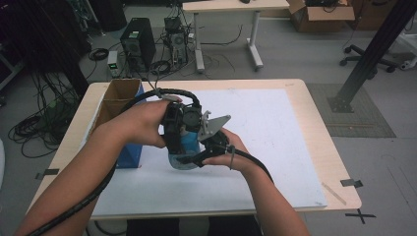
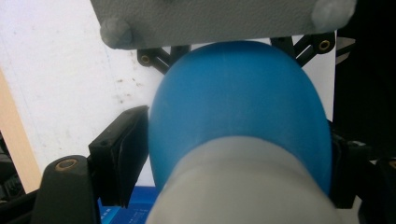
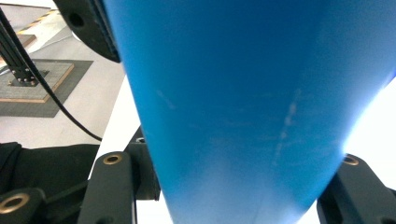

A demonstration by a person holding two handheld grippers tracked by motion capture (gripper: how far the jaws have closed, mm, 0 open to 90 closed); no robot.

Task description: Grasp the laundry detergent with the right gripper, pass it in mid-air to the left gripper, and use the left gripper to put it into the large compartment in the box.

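A blue bottle (image 1: 183, 152) is held just above the white mat (image 1: 275, 132), near the middle of the table, between both grippers. My left gripper (image 1: 181, 132) comes at it from the left and above. In the left gripper view the left gripper (image 2: 233, 154) is shut on the bottle (image 2: 238, 107), one pad (image 2: 123, 154) pressed against its rounded side, with a pale grey part nearest the camera. My right gripper (image 1: 196, 156) holds it from the right. In the right gripper view the right gripper (image 3: 233, 191) is shut on the bottle's (image 3: 243, 93) tapering body.
An open cardboard box with blue sides (image 1: 120, 101) stands at the table's left edge, close to the left forearm. The wooden table rim (image 1: 322, 128) frames the mat. Beyond the table, the floor holds computer towers (image 1: 138, 42), cables, a desk and a black post (image 1: 373, 49).
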